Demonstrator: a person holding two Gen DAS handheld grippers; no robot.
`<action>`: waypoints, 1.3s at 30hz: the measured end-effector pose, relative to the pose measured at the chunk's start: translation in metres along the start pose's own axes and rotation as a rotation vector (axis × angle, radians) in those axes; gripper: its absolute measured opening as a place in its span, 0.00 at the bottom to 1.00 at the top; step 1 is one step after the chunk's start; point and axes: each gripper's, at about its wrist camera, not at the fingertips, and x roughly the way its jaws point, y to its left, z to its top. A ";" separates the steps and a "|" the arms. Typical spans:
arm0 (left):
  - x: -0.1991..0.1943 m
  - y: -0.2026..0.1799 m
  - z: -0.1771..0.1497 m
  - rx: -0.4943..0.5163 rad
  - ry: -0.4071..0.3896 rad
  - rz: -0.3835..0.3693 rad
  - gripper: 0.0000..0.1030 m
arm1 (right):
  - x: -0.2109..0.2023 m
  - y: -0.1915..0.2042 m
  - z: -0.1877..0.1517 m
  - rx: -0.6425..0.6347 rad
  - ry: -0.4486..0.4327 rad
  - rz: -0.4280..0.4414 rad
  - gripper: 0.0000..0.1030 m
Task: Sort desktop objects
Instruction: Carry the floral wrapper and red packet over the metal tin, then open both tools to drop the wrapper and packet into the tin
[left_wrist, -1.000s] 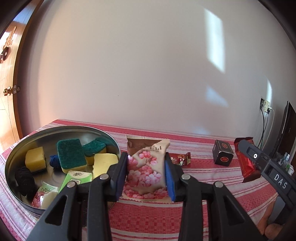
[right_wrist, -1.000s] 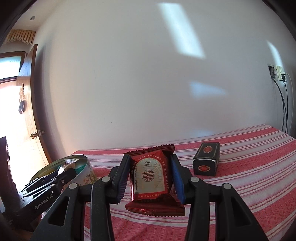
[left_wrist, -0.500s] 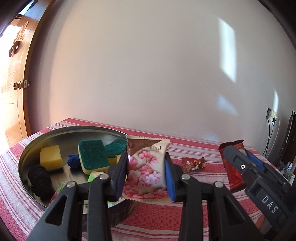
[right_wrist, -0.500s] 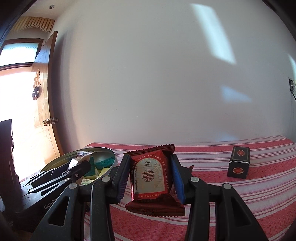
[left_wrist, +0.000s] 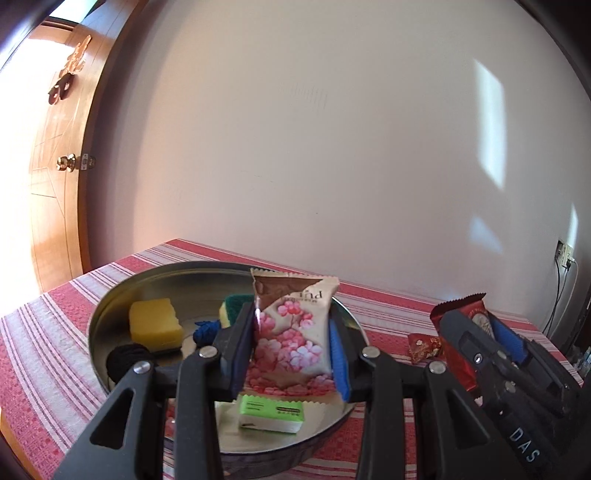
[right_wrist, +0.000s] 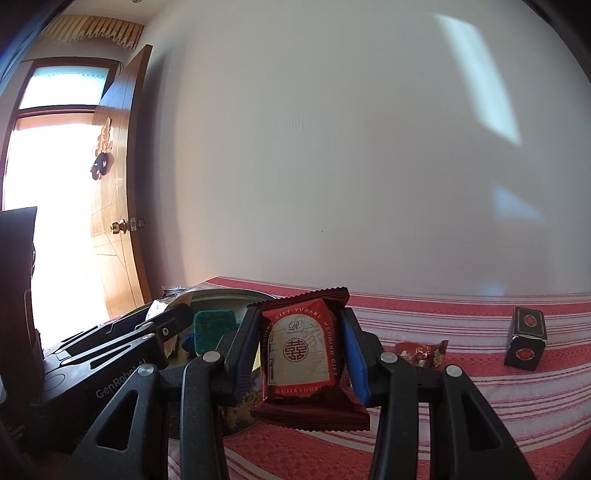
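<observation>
My left gripper (left_wrist: 293, 343) is shut on a cream snack packet with pink flowers (left_wrist: 291, 332), held upright over the round metal tin (left_wrist: 110, 302). The tin holds a yellow sponge (left_wrist: 155, 325), a green-topped sponge (left_wrist: 231, 308), blue and black yarn balls and a green-labelled packet (left_wrist: 271, 411). My right gripper (right_wrist: 301, 350) is shut on a dark red wedding-gift snack packet (right_wrist: 299, 350), just right of the tin's rim (right_wrist: 229, 293). In the left wrist view that gripper (left_wrist: 491, 347) shows at the right; in the right wrist view the left gripper (right_wrist: 110, 354) lies at the left.
A small red candy (right_wrist: 421, 350) and a black box with red emblems (right_wrist: 526, 343) lie on the red-striped tablecloth (right_wrist: 461, 391) to the right. A white wall runs behind the table; a wooden door (left_wrist: 55, 166) stands at the left. Cables hang from a wall socket (left_wrist: 565, 254).
Both grippers have moved left with their packets. The flowered packet went from beside the tin to above it, and the red packet has come up close to the tin's right rim.
</observation>
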 end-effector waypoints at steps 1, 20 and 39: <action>0.001 0.005 0.001 -0.006 -0.003 0.013 0.36 | 0.002 0.004 0.002 -0.003 -0.003 0.008 0.45; 0.036 0.066 0.006 -0.063 0.084 0.204 0.36 | 0.079 0.061 0.023 -0.030 0.026 0.081 0.45; 0.058 0.059 0.003 -0.024 0.185 0.299 0.61 | 0.084 0.046 0.012 -0.011 0.028 0.105 0.69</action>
